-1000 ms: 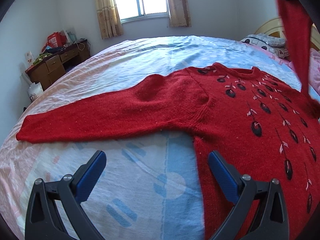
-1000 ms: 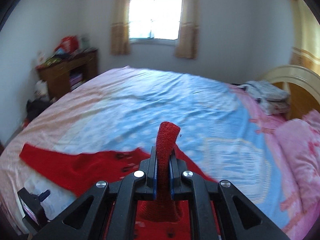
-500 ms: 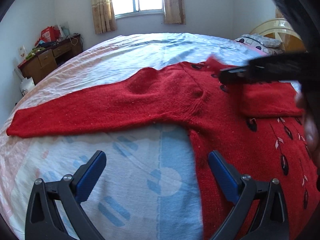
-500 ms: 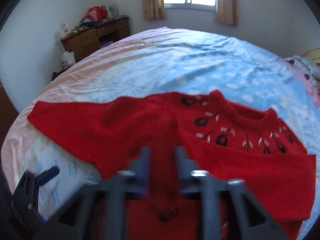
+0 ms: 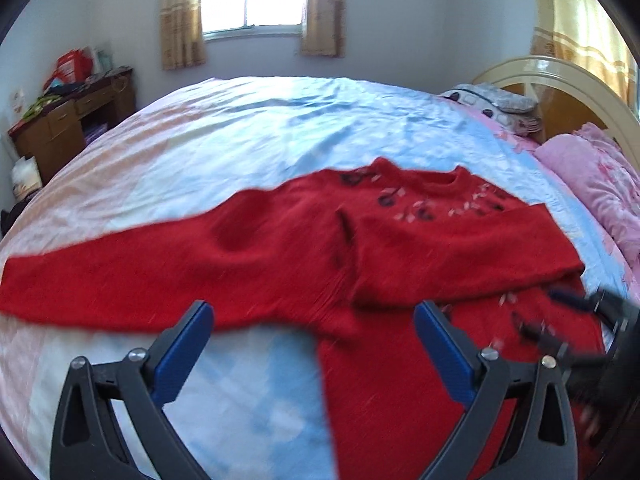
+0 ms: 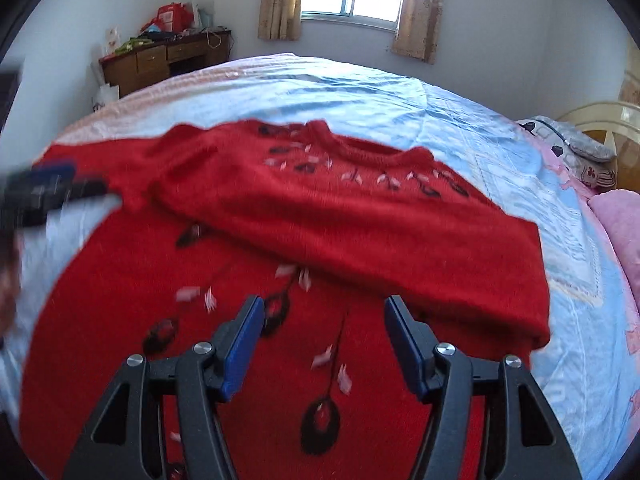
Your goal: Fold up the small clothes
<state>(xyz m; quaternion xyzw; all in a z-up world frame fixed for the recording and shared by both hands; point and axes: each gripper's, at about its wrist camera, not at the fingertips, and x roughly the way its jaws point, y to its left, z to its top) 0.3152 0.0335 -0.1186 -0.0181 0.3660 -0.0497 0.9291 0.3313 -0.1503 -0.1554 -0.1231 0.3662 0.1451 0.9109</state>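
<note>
The red sweater (image 5: 400, 360) lies flat on the blue-and-pink bedsheet (image 5: 260, 140), filling the lower half of both wrist views. Its collar (image 6: 360, 150) points toward the upper part of the frame, to the window, and its hem runs off the bottom edge, so the body's long axis runs bottom to top. One sleeve (image 5: 120, 272) stretches out straight to the left edge of the left wrist view, at right angles to that axis. The other sleeve (image 6: 360, 224) is already folded across the chest, lying as a broad band from the right shoulder toward the left.

The right gripper (image 6: 323, 344) hovers over the patterned front, below the folded sleeve. Its jaws stand moderately apart with nothing between them, having just opened off the fabric. The left gripper (image 5: 312, 344) has its jaws spread wide and empty, poised over the armpit area at the lower centre of its view.

The step in hand appears to be the second sleeve fold. To do it well, the left gripper should probably take the outstretched sleeve near the cuff, at the far left of its frame, pinch a single layer cleanly, lift it just clear of the sheet and carry it across the chest to lie on the first sleeve, parallel to it. Dragging it low risks rucking the knit body or disturbing the fold already made.
</note>
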